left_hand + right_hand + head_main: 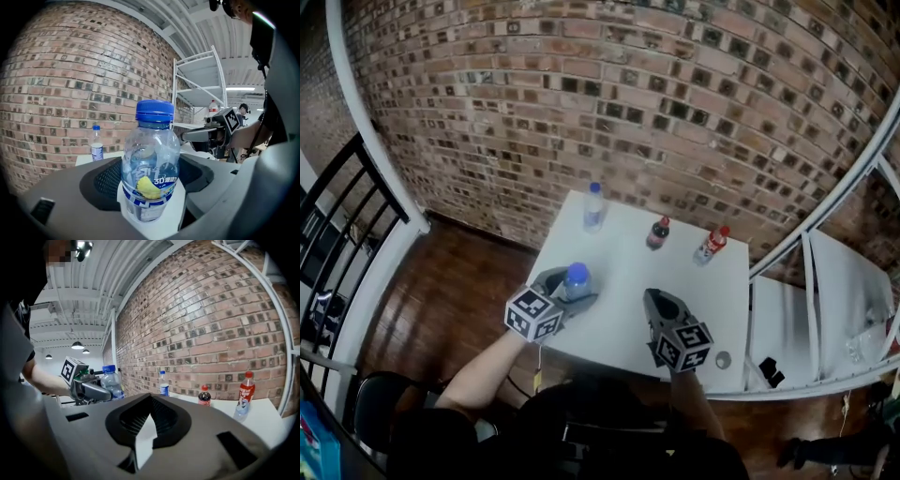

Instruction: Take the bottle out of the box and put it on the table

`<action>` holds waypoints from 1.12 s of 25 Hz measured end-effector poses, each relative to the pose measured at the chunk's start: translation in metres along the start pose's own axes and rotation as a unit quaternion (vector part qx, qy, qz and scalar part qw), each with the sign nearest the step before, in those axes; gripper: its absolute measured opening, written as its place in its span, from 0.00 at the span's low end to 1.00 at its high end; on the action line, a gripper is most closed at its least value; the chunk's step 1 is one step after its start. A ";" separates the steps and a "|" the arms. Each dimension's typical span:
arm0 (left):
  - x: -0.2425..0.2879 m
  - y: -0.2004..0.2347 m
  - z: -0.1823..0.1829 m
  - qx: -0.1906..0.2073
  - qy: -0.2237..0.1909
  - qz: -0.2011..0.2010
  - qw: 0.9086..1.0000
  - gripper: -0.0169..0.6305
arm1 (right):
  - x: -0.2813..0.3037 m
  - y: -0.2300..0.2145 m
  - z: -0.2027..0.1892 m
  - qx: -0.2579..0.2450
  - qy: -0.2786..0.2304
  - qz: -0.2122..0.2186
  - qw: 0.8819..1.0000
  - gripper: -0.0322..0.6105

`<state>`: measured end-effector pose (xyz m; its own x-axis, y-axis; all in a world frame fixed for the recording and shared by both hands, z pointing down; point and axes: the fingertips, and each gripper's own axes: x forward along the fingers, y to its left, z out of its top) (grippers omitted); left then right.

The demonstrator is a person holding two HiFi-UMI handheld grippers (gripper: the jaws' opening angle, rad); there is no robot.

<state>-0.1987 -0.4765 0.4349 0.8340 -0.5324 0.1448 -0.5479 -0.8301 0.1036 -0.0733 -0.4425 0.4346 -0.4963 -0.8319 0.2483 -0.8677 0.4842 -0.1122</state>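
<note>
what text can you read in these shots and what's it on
"3D": on the label of the blue-capped bottle; the characters after it are too blurred to read.
Labels on the water bottle, the dark soda bottle and the red-capped bottle: too small to read.

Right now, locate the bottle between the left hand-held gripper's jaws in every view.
Head view: lower left of centre, bottle between the jaws of the left hand-held gripper.
Left gripper view: centre, filling the foreground.
Right gripper view: left of centre, mid-height.
Shared landmark: the small blue-capped bottle by the brick wall.
</note>
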 end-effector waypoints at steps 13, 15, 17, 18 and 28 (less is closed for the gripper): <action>0.066 0.060 -0.050 -0.018 0.034 0.061 0.997 0.58 | 0.028 -0.071 -0.035 0.036 0.046 -0.014 0.998 0.06; 0.075 0.064 -0.056 -0.007 0.041 0.072 0.997 0.58 | 0.029 -0.077 -0.046 0.045 0.057 -0.014 0.997 0.06; 0.081 0.068 -0.062 0.000 0.046 0.081 0.996 0.58 | 0.028 -0.083 -0.056 0.055 0.065 -0.018 0.996 0.06; 0.084 0.071 -0.064 0.001 0.046 0.085 0.995 0.58 | 0.027 -0.087 -0.059 0.059 0.068 -0.020 0.996 0.06; 0.112 0.083 -0.087 0.000 0.067 0.086 0.994 0.58 | 0.035 -0.111 -0.065 0.099 0.070 -0.016 0.992 0.06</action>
<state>-0.1567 -0.5903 0.5450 0.7124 -0.6388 0.2903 -0.6809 -0.7295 0.0656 0.0079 -0.5075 0.5183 -0.4712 -0.7937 0.3847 -0.8784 0.3829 -0.2860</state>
